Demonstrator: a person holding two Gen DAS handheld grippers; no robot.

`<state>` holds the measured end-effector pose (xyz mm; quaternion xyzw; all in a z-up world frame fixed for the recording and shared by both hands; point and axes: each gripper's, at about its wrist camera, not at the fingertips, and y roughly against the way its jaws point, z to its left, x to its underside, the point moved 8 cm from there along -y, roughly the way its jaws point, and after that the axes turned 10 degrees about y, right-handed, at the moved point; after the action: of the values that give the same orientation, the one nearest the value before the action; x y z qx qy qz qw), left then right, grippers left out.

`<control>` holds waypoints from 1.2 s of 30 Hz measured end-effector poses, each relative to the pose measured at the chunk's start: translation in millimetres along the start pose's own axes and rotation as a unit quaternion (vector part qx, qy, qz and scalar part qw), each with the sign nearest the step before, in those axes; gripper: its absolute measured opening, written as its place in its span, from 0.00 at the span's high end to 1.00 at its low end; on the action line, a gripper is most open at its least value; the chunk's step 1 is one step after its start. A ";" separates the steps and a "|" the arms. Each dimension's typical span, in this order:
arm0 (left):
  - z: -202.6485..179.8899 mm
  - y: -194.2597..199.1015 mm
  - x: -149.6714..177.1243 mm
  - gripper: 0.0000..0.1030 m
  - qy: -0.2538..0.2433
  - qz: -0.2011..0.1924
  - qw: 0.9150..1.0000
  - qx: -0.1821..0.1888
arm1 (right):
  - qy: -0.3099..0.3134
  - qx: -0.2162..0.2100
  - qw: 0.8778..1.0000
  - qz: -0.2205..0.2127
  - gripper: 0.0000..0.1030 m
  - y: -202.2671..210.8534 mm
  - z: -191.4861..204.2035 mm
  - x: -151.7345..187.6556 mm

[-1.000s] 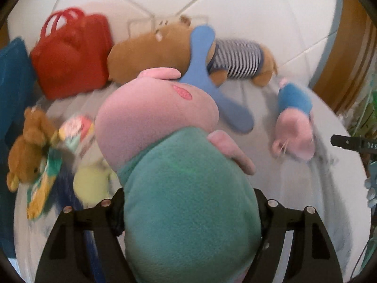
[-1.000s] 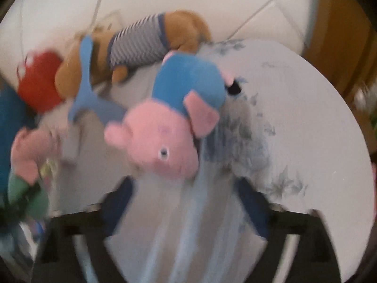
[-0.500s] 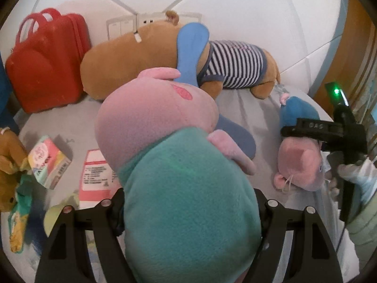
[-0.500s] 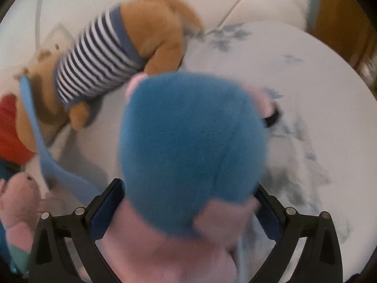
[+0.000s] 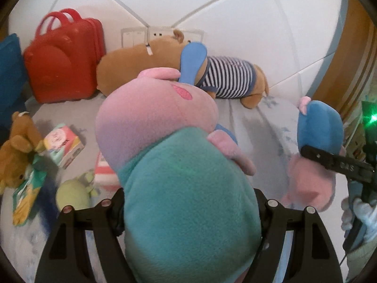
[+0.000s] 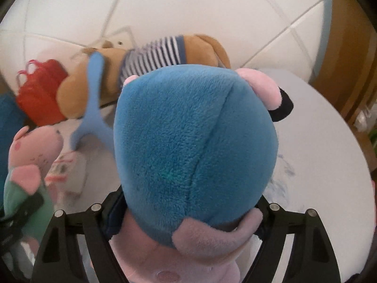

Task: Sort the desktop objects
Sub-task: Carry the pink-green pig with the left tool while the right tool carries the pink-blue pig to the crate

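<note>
My left gripper (image 5: pixel 188 202) is shut on a pink pig plush in a green shirt (image 5: pixel 179 165), held above the table; it also shows at the left of the right wrist view (image 6: pixel 28 165). My right gripper (image 6: pixel 186 210) is shut on a pink pig plush in a blue shirt (image 6: pixel 193 136), lifted off the table; it shows at the right of the left wrist view (image 5: pixel 318 136) with one black finger (image 5: pixel 334 162) across it.
A big brown dog plush in a striped shirt (image 5: pixel 226 77) lies at the back by the white wall. A red bag (image 5: pixel 61 61) stands back left. A small brown bear (image 5: pixel 14 151), a colourful box (image 5: pixel 63 143), a green toy (image 5: pixel 73 193) and packets lie left on the pale table (image 5: pixel 266 127).
My right gripper came down over the blue-shirted pig, closed on it and lifted it. My left gripper kept its hold on the green-shirted pig and shifted slightly.
</note>
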<state>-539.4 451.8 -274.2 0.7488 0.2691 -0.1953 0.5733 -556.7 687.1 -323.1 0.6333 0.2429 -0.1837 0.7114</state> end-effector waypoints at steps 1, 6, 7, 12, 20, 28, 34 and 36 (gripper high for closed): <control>-1.3 10.6 1.6 0.26 0.000 -0.004 1.000 0.000 | 0.004 -0.002 1.000 -0.006 0.19 12.9 5.2 2.2; 7.5 70.2 16.6 0.26 0.004 -0.028 1.000 -0.003 | 0.036 -0.022 0.999 -0.031 0.19 70.1 36.8 3.7; 9.6 82.3 19.7 0.26 0.005 -0.033 0.999 -0.004 | 0.042 -0.025 0.998 -0.035 0.19 79.9 44.9 4.9; 27.9 139.0 37.2 0.26 0.010 -0.054 0.998 -0.009 | 0.072 -0.044 0.995 -0.048 0.19 121.7 94.4 20.0; 85.1 209.7 58.7 0.26 0.000 -0.068 0.997 -0.035 | 0.087 -0.067 0.992 -0.059 0.19 158.8 174.4 59.4; 143.7 271.9 69.6 0.26 0.014 -0.103 0.992 -0.075 | 0.117 -0.104 0.985 -0.078 0.19 185.6 255.5 71.7; 177.8 306.7 74.9 0.26 0.042 -0.128 0.985 -0.111 | 0.165 -0.145 0.971 -0.097 0.19 193.0 308.7 60.2; 190.7 318.9 74.1 0.26 0.049 -0.137 0.982 -0.120 | 0.174 -0.156 0.967 -0.103 0.19 196.6 325.6 57.2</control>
<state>-278.7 218.2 -129.3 0.6394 0.4183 -0.2017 0.6128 -361.5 392.9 -170.6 0.5087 0.4520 -0.1028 0.7255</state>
